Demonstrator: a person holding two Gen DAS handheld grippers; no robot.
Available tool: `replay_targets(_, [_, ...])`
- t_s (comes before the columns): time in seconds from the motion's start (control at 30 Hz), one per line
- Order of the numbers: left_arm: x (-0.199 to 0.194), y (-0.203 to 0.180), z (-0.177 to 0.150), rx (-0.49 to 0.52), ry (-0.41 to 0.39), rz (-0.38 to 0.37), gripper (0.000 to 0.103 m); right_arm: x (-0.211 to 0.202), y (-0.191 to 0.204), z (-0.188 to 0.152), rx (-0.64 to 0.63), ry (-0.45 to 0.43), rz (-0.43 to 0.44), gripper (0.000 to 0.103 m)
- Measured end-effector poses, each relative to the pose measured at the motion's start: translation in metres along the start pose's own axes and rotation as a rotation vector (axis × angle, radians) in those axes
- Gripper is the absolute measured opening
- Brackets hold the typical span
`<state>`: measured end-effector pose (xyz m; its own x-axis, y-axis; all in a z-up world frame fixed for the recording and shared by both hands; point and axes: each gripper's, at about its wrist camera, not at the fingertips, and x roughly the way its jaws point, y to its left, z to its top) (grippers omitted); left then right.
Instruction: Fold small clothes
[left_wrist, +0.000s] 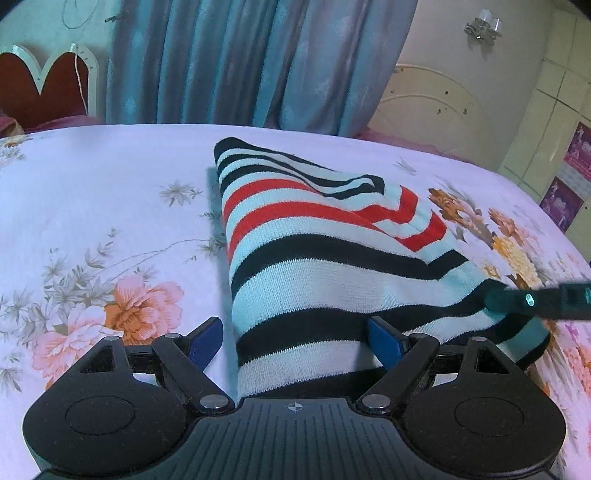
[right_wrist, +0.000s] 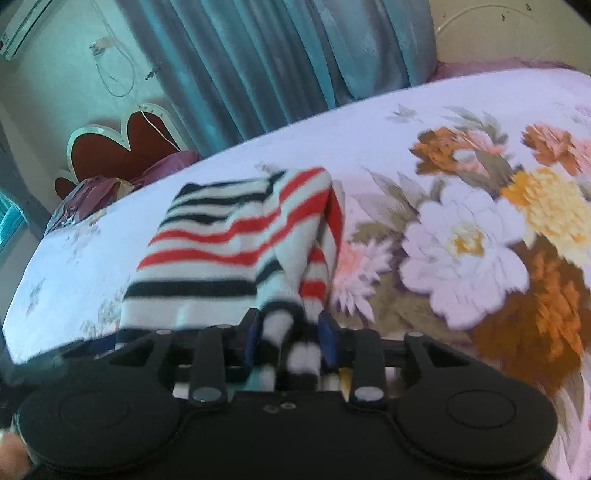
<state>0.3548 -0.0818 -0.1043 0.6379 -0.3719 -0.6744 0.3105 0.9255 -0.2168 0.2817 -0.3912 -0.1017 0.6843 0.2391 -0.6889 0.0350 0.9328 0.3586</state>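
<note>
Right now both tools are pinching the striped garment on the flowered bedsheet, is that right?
Not quite. Only the right tool pinches the striped garment, as the right wrist view shows. In the left wrist view the left tool stands open around its near edge on the flowered bedsheet.

bed: you've got a floral sheet (left_wrist: 92, 192) under everything
curtains: blue-grey drapes (left_wrist: 236, 59) behind
headboard: red with white trim (left_wrist: 44, 85)
wall: lamp (left_wrist: 482, 29) up high
</note>
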Motion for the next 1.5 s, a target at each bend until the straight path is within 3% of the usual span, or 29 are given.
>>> replay_targets(0.13, [0.004, 0.001, -0.004, 0.016, 0.005, -0.011, 0.084, 0.003, -0.002, -0.021, -0.049, 0.021, -0.071, 0.022])
replay_targets(0.3, [0.003, 0.002, -0.002, 0.007, 0.014, -0.014, 0.084, 0.003, -0.016, -0.025, 0.015, 0.036, -0.051, 0.03])
replay_targets(0.5, [-0.006, 0.001, 0.001, 0.012, 0.016, -0.022, 0.084, -0.002, -0.005, -0.028, -0.101, 0.08, -0.062, 0.026])
replay_targets(0.73, [-0.023, 0.003, 0.008, -0.028, -0.025, -0.029, 0.084, -0.002, -0.009, -0.032, -0.081, 0.132, -0.031, 0.025])
replay_targets(0.8, [-0.034, 0.004, 0.018, -0.03, -0.063, -0.04, 0.084, -0.015, -0.006, -0.022, -0.107, 0.092, -0.022, 0.031])
replay_targets(0.93, [-0.033, 0.004, 0.038, -0.037, -0.096, -0.042, 0.084, -0.023, 0.009, 0.007, -0.178, 0.008, -0.021, 0.03])
replay_targets(1.17, [-0.006, -0.005, 0.073, 0.013, -0.135, -0.017, 0.083, 0.012, 0.038, 0.053, -0.226, -0.102, -0.063, 0.029])
replay_targets(1.27, [0.017, -0.005, 0.081, -0.008, -0.095, -0.028, 0.07, 0.045, 0.048, 0.062, -0.231, -0.102, -0.085, 0.027])
replay_targets(1.4, [0.039, 0.004, 0.07, -0.035, -0.058, 0.014, 0.068, 0.076, 0.05, 0.061, -0.244, -0.109, -0.137, 0.026])
replay_targets(1.5, [0.049, 0.009, 0.057, -0.037, -0.036, 0.032, 0.068, 0.093, 0.041, 0.053, -0.268, -0.067, -0.191, 0.024])
